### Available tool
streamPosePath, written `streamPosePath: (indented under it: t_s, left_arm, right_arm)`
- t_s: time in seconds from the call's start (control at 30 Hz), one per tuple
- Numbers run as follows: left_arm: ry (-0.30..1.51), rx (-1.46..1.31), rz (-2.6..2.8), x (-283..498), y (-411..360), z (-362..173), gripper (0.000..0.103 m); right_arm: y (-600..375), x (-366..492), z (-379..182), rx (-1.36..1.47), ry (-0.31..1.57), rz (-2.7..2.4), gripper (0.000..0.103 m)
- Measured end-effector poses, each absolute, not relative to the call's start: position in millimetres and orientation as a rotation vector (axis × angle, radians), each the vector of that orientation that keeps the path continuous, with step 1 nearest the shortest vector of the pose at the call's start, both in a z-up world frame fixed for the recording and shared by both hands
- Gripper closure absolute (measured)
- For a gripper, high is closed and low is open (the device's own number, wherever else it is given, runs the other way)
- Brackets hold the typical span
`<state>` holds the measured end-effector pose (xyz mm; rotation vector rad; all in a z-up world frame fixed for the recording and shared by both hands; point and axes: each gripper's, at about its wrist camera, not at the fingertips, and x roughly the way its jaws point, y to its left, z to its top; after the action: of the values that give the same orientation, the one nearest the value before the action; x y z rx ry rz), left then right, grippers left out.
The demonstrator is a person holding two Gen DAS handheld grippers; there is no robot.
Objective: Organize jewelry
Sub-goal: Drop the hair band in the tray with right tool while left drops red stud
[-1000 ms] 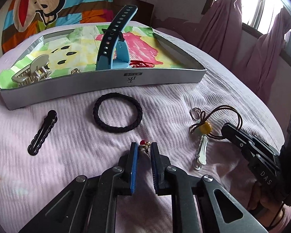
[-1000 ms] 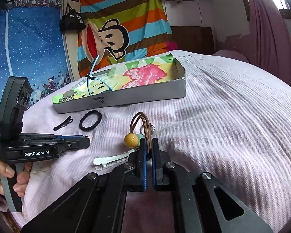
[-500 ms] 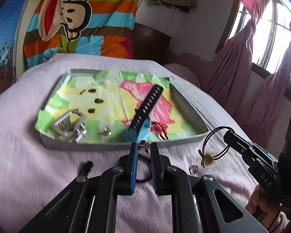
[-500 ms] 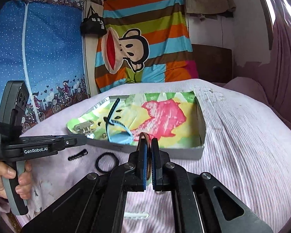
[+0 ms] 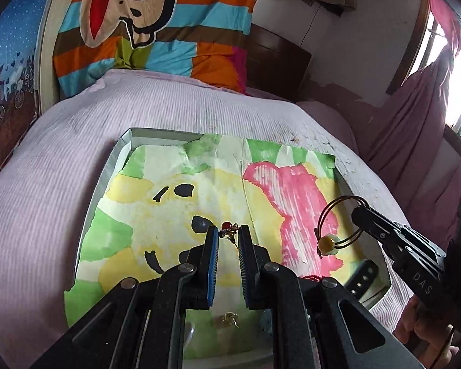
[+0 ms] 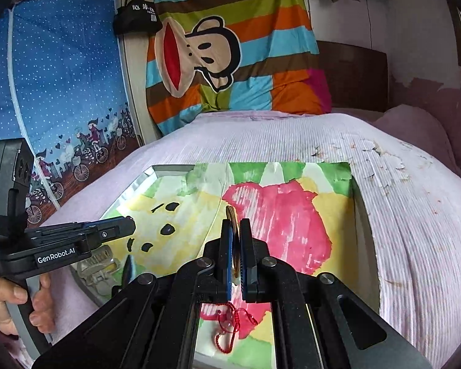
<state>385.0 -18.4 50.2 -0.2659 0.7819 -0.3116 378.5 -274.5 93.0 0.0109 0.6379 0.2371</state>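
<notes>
While over tray (image 5: 103, 181), left gripper (image 5: 229, 235) pinching earring (image 5: 228, 229), right gripper (image 6: 236, 233) clamping hair tie (image 5: 338, 227).

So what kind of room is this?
Most likely a bedroom. The tray sits on a bed with a lilac cover, a striped monkey-print pillow leans at the head, and pink curtains hang by the window.

The left gripper (image 5: 228, 236) pinches a small earring (image 5: 228, 230) at its fingertips; to its right, the right gripper (image 6: 236, 233) is clamped on a hair tie (image 5: 338, 224).
</notes>
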Motion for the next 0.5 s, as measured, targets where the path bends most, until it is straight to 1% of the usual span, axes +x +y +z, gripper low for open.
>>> streamPosePath:
  t_s: [0.13, 0.27, 0.4, 0.43, 0.47, 0.5]
  left_arm:
    - [0.867, -0.253, -0.308, 397.5, -28.2, 32.3, 0.09]
    - [0.947, -0.25, -0.312, 402.1, -35.0, 16.1, 0.09]
    - [0.942, -0.269, -0.318, 397.6, -35.6, 14.5, 0.09]
    - [0.936, -0.284, -0.324, 396.1, -34.4, 15.2, 0.086]
    - [0.927, -0.3, -0.324, 394.9, -31.8, 16.6, 0.076]
    - [0.915, -0.312, -0.314, 392.7, -28.8, 18.4, 0.069]
  right_arm:
    - [-268.9, 394.2, 73.7, 0.02, 0.696, 0.243, 0.099]
    - [-270.9, 394.1, 66.7, 0.043, 0.711, 0.247, 0.099]
    - [-276.2, 394.2, 62.7, 0.047, 0.733, 0.244, 0.098]
    - [-278.0, 393.8, 62.3, 0.047, 0.734, 0.243, 0.098]
    - [-279.8, 391.9, 62.0, 0.051, 0.733, 0.242, 0.095]
    - [-281.7, 390.4, 61.8, 0.056, 0.732, 0.237, 0.093]
